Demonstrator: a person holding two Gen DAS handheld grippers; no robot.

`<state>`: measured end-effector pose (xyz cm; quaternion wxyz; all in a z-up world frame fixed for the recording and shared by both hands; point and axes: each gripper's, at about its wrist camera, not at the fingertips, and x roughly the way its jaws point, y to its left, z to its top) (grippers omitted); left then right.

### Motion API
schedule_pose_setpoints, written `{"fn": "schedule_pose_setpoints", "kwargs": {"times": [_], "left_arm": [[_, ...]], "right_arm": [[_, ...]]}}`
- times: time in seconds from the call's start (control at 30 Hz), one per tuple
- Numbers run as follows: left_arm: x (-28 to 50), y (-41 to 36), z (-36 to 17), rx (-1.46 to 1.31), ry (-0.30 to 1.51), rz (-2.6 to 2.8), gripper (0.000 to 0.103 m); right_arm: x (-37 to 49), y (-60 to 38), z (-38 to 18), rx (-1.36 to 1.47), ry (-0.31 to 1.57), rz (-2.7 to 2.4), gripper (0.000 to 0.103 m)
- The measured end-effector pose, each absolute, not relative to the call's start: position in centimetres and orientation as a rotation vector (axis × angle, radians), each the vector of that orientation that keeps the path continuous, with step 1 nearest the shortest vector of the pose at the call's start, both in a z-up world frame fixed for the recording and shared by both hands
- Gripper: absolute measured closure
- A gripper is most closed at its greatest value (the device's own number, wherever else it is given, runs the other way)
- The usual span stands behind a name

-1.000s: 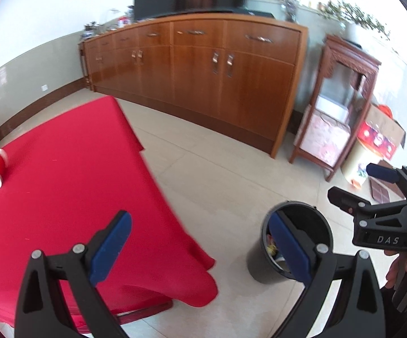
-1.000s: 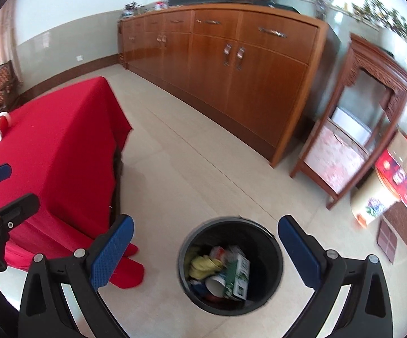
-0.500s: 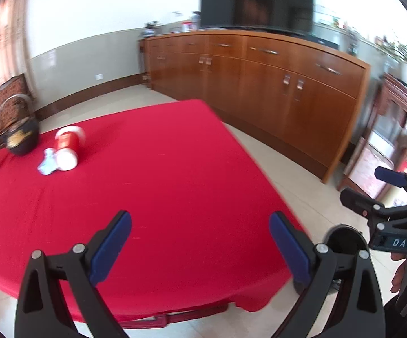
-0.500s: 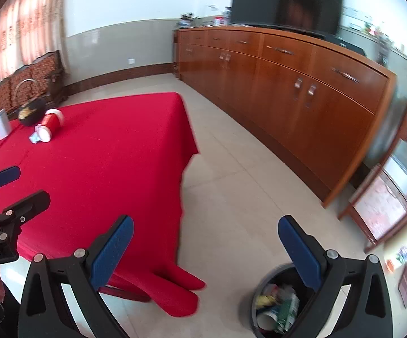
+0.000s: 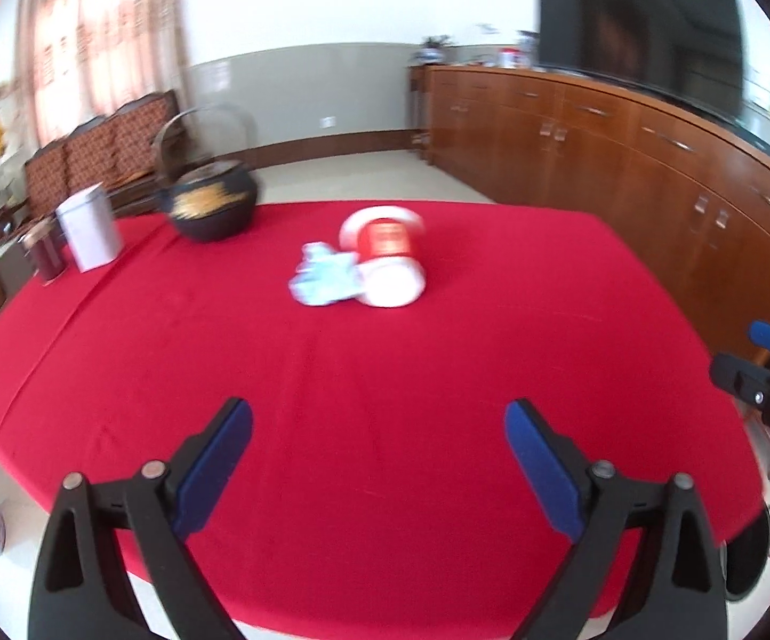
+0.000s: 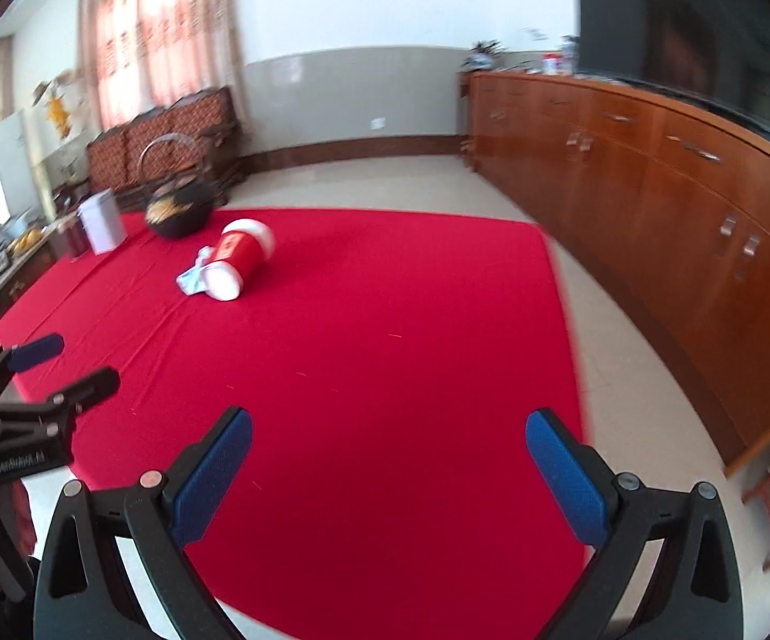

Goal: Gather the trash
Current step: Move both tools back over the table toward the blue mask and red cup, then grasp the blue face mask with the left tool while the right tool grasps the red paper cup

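A red and white paper cup [image 5: 389,258] lies on its side on the red tablecloth [image 5: 331,373], touching a crumpled pale blue wrapper [image 5: 323,277]. Both also show in the right wrist view, the cup [image 6: 238,261] and the wrapper [image 6: 193,277] far to the left. My left gripper [image 5: 379,458] is open and empty over the table's near edge, well short of them. My right gripper [image 6: 387,464] is open and empty over the table's near right corner. A sliver of the black trash bin [image 5: 747,560] shows at the lower right.
A black iron kettle [image 5: 209,202], a white tin [image 5: 89,234] and a dark jar [image 5: 43,256] stand at the table's far left. A long wooden sideboard [image 6: 678,186] with a TV lines the right wall. Tiled floor lies between table and sideboard.
Both grippers have swung left, away from the trash bin on the floor, and now face the table with the cup and wrapper. Both stay open and empty.
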<state>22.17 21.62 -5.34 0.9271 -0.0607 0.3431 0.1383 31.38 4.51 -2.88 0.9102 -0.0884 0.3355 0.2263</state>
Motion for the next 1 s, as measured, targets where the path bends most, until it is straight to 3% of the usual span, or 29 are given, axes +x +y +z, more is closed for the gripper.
{"fn": "schedule_pose_setpoints", "kwargs": {"times": [0.27, 0.6, 0.77, 1.0], "left_arm": [[25.0, 29.8, -7.1, -0.154, 0.729, 0.380, 0.013], [28.0, 34.3, -8.8, -0.178, 0.747, 0.396, 0.013], [29.6, 33.5, -9.4, -0.193, 0.761, 0.361, 0.013], [33.2, 31.2, -9.7, -0.193, 0.781, 0.306, 0.013]], "right_arm": [[36.9, 17.3, -5.5, -0.235, 0.726, 0.553, 0.000], [42.7, 29.9, -8.3, -0.285, 0.750, 0.633, 0.000], [45.4, 31.3, -9.6, -0.305, 0.777, 0.578, 0.014], [47.8, 29.3, -9.8, -0.274, 0.785, 0.566, 0.014]]}}
